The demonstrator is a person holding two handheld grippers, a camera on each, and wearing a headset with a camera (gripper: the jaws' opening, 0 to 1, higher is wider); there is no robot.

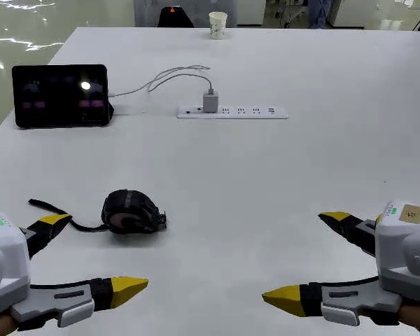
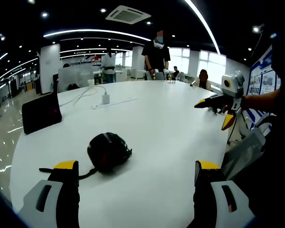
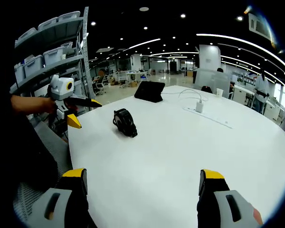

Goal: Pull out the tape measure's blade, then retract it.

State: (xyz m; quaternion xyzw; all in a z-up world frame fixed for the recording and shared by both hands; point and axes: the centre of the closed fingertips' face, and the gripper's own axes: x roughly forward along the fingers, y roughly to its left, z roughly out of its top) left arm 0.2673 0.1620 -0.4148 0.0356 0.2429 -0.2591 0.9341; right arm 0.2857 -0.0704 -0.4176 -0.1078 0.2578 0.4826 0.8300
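Broadly, a white worktop [image 1: 266, 168] spreads across the head view and carries everything else. At its near edge come the two tools. The left hand-held gripper [image 1: 98, 252] sits at the lower left with its yellow-tipped jaws spread wide and nothing between them. The right hand-held gripper [image 1: 301, 255] sits at the lower right, its jaws likewise wide apart and holding nothing. Both hover just above the surface, well apart from each other.

Next in size, a dark tablet [image 1: 60, 95] stands propped at the far left. A white power strip [image 1: 232, 111] lies flat near the middle of the far half. A grey cable [image 1: 164, 75] loops between the two.

The tape measure [image 1: 131, 211], black and rounded, rests on the worktop in the near left part, just ahead of the left hand-held gripper and well apart from the right one. In the left gripper view it lies ahead of the jaws, nearer the left-hand one. Its thin dark strap [image 1: 49, 206] trails left toward one jaw tip; whether they touch I cannot tell.

Smaller still, a paper cup [image 1: 218, 24] stands upright at the far edge, and a white charger [image 1: 210, 102] is plugged into the strip.
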